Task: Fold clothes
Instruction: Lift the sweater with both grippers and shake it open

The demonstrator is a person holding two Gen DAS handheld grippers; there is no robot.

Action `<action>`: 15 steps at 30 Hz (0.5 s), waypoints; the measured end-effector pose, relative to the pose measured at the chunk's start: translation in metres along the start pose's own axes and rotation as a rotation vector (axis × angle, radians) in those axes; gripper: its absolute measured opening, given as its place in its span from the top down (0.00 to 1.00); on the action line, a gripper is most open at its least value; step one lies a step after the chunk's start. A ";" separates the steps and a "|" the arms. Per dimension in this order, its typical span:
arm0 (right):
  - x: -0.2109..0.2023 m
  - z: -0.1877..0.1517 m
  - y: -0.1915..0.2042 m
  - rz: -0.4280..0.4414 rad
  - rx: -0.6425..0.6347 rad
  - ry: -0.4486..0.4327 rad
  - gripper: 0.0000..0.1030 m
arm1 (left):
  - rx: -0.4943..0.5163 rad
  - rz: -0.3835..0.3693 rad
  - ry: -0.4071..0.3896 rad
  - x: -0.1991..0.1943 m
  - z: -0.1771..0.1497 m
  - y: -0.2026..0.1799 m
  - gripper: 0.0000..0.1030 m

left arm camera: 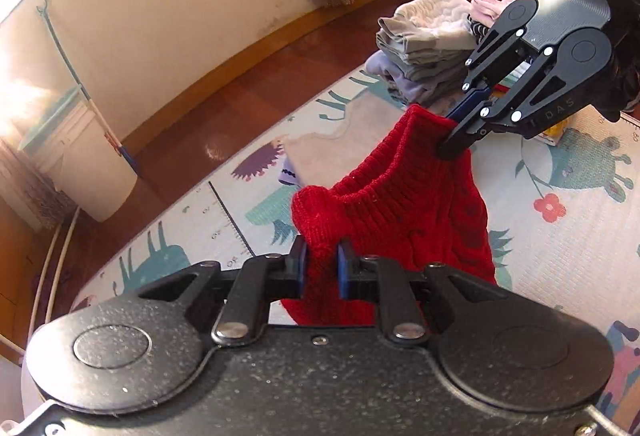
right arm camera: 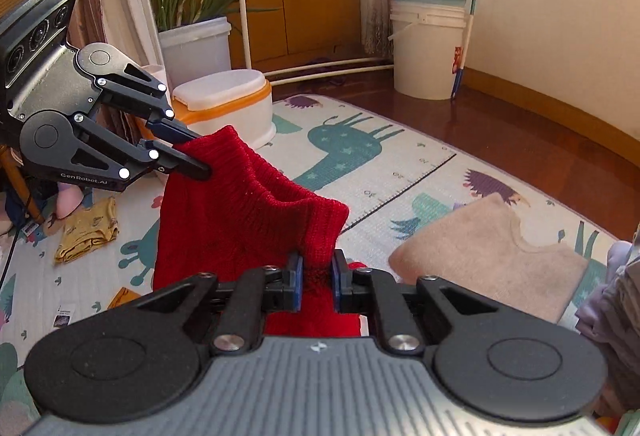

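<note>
I hold the red sweater [left arm camera: 404, 212] in the air above the play mat [left arm camera: 560, 244], my left tool [left arm camera: 322, 268] pinched shut on one part of its ribbed edge and my right tool [right arm camera: 316, 272] pinched shut on another, the knit sagging between them. I judge it fits either spreading the sweater flat or carrying a fold over. Either way I should keep both grips firm and level, draw the edge taut, and land clear of the folded stack [left arm camera: 428, 44] and beige cloth [right arm camera: 492, 256].
</note>
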State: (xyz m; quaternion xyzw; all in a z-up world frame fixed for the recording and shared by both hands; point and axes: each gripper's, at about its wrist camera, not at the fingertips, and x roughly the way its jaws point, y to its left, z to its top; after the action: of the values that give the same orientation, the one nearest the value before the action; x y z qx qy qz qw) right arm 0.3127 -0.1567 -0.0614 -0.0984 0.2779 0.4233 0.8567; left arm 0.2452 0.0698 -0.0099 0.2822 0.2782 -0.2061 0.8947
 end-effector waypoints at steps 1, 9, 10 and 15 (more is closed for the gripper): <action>-0.003 0.010 0.001 -0.020 -0.014 -0.027 0.85 | 0.002 0.039 -0.025 -0.006 0.006 0.005 0.88; -0.014 0.054 0.017 -0.187 -0.202 -0.218 0.85 | 0.017 0.296 -0.203 -0.034 0.020 0.014 0.88; -0.013 0.050 0.021 -0.199 -0.236 -0.224 0.85 | 0.026 0.298 -0.206 -0.034 0.014 0.010 0.88; 0.002 -0.005 0.049 -0.165 -0.390 -0.123 0.85 | 0.136 0.232 -0.114 -0.020 -0.044 -0.038 0.88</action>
State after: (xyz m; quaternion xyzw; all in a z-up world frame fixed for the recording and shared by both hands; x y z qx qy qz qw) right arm 0.2738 -0.1272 -0.0634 -0.2588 0.1290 0.4028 0.8684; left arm 0.1929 0.0720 -0.0423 0.3603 0.1777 -0.1355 0.9057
